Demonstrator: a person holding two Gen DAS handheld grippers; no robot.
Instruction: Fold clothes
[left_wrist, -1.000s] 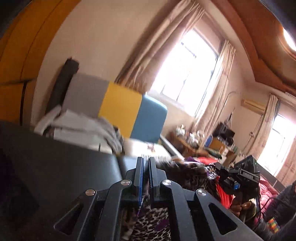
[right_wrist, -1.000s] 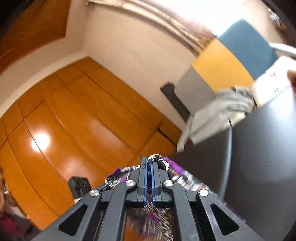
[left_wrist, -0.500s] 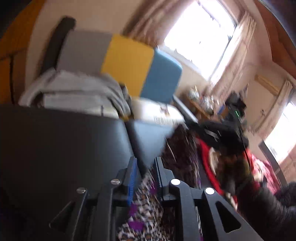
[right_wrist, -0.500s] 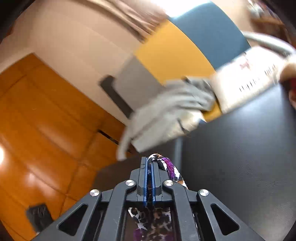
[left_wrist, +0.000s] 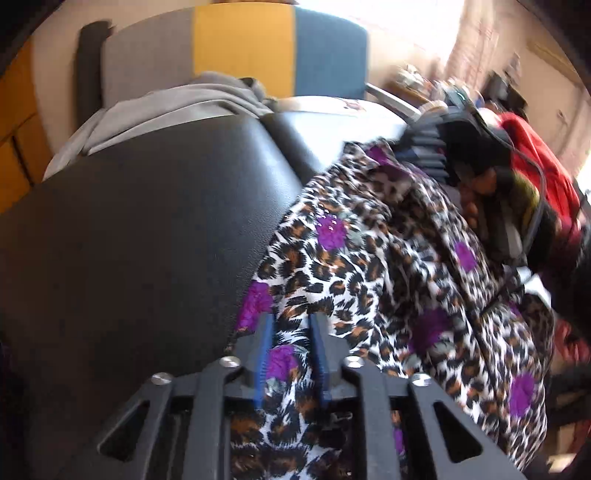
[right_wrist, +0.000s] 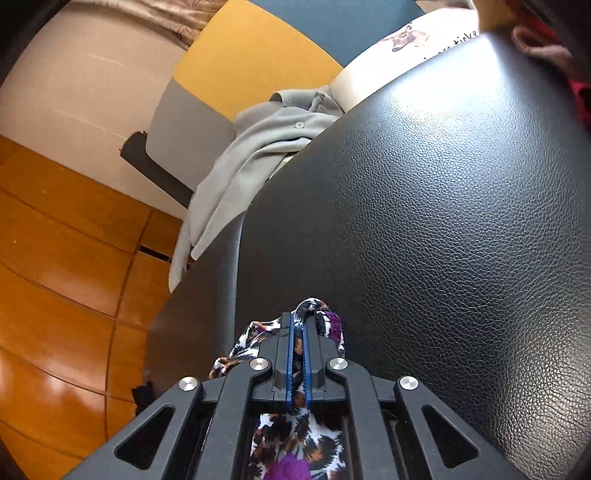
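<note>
Leopard-print garment (left_wrist: 369, 266) with purple flowers, draped over a black leather seat (left_wrist: 147, 229).
The left gripper (left_wrist: 290, 354) is closing its jaws, with cloth between them but not yet pinched; the right gripper (right_wrist: 298, 354) is clenched on a bunched edge (at six o'clock in its view). A grey shirt (right_wrist: 251, 155) lies at eleven o'clock.

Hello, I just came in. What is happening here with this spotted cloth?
A person is folding a leopard-print garment over a black leather surface, with a gripper in each hand. The right gripper pinches one bunched edge tightly. The left gripper has cloth between its fingers, which are closing. A grey shirt lies behind.
</note>
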